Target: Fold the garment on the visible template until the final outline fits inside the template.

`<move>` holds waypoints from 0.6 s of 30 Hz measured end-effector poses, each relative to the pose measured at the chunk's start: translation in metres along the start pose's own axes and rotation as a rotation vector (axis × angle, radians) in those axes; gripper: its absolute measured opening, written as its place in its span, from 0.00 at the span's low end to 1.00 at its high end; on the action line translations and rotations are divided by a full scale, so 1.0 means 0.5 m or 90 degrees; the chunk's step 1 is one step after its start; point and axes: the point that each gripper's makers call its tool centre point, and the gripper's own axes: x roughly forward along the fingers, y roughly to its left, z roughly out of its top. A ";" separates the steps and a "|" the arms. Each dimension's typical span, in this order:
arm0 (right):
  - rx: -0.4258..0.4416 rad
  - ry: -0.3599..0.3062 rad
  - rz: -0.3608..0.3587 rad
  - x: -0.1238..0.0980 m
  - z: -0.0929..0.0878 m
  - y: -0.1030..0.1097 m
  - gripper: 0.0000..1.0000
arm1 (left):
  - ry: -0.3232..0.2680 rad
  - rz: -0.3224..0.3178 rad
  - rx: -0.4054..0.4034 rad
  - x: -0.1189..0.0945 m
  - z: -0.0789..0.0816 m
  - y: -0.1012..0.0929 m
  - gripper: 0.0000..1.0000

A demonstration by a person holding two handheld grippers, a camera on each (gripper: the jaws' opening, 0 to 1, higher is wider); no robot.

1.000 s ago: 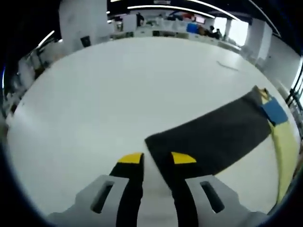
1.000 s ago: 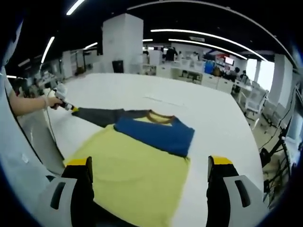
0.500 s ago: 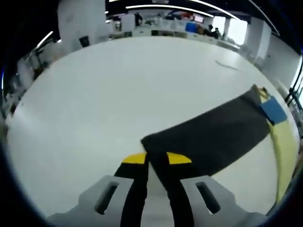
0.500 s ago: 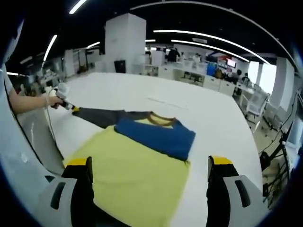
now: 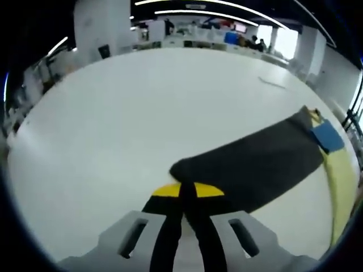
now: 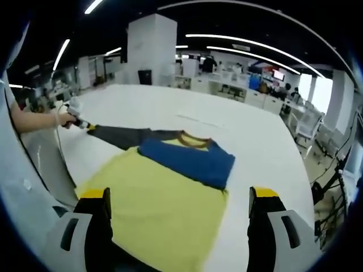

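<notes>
Since a second ago, left gripper [image 5: 188,190] jaws have pinched together on the dark sleeve [image 5: 258,162] cuff. Sleeve now stretches straight sideways from the shirt [image 6: 164,195], which lies flat mid-table [image 5: 125,113]: yellow body, blue sleeve folded across the chest. White tabletop lies open all round. Right gripper [image 6: 178,207] hovers wide, holding nothing.

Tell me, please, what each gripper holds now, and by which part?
The left gripper holds the dark sleeve by its cuff end. The right gripper holds nothing.

Yellow shirt [image 6: 159,212] hem behind right tongs [image 6: 178,209]
</notes>
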 end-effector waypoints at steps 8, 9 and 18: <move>0.014 0.004 0.005 -0.003 -0.019 0.007 1.00 | -0.020 0.026 0.008 -0.002 0.003 -0.002 0.00; 0.013 0.005 0.003 -0.003 -0.020 0.006 1.00 | -0.017 0.029 0.011 -0.002 0.003 -0.002 0.00; 0.017 0.010 -0.010 -0.008 -0.035 -0.005 1.00 | -0.053 0.032 -0.033 -0.031 0.032 -0.009 0.00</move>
